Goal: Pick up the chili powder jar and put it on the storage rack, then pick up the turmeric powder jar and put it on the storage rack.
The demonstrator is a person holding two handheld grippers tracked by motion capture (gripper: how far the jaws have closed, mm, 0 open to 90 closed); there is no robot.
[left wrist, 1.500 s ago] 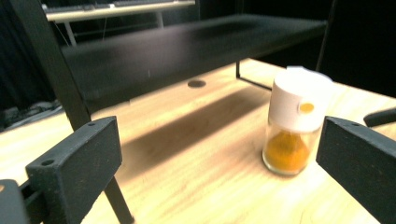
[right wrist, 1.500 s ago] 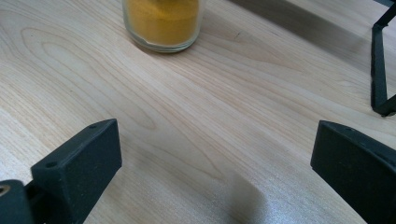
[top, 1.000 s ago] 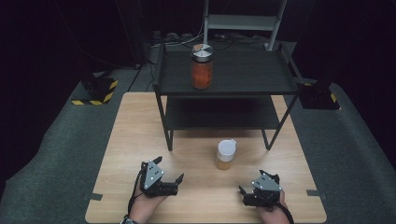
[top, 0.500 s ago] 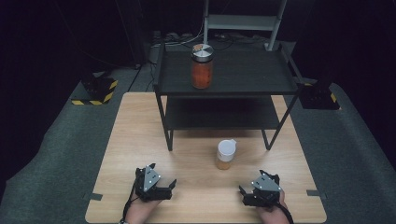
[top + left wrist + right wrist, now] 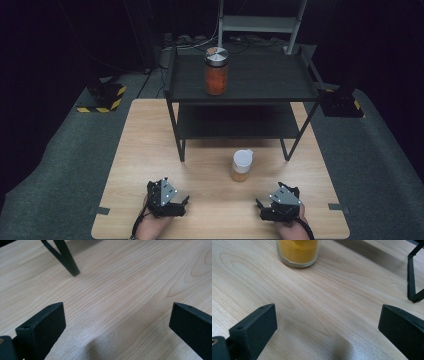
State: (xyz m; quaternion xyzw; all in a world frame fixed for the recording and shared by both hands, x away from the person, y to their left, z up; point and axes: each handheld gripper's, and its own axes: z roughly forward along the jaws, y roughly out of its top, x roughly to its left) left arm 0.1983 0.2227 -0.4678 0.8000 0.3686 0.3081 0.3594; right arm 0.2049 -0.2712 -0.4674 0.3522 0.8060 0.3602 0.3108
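Near the front edge of the wooden table (image 5: 150, 150), two hand-held grippers are kept low over the bare wood. The small glass jar of yellow-orange powder (image 5: 241, 166), topped with a white lid, is taken as the landmark: it is stood upright on the table, just in front of the black two-tier shelf rack (image 5: 300, 87). The left gripper (image 5: 184, 202) is seen nearer the person than the jar and off to its left, well apart from it; its jaws are spread wide with nothing between them, and in the left gripper view only wood grain and one black rack leg (image 5: 67, 260) are framed beyond them. The right gripper (image 5: 260, 205) is held nearer the person than the jar and slightly to its right, near it but not touching; its jaws are likewise spread wide and empty. In the right gripper view the jar (image 5: 298, 252) is shown ahead of the jaws, toward the left one, with clear wood between. Behind the jar, on the rack's top tier, a taller jar of red-orange contents (image 5: 216, 71) with a metal lid is stood upright.
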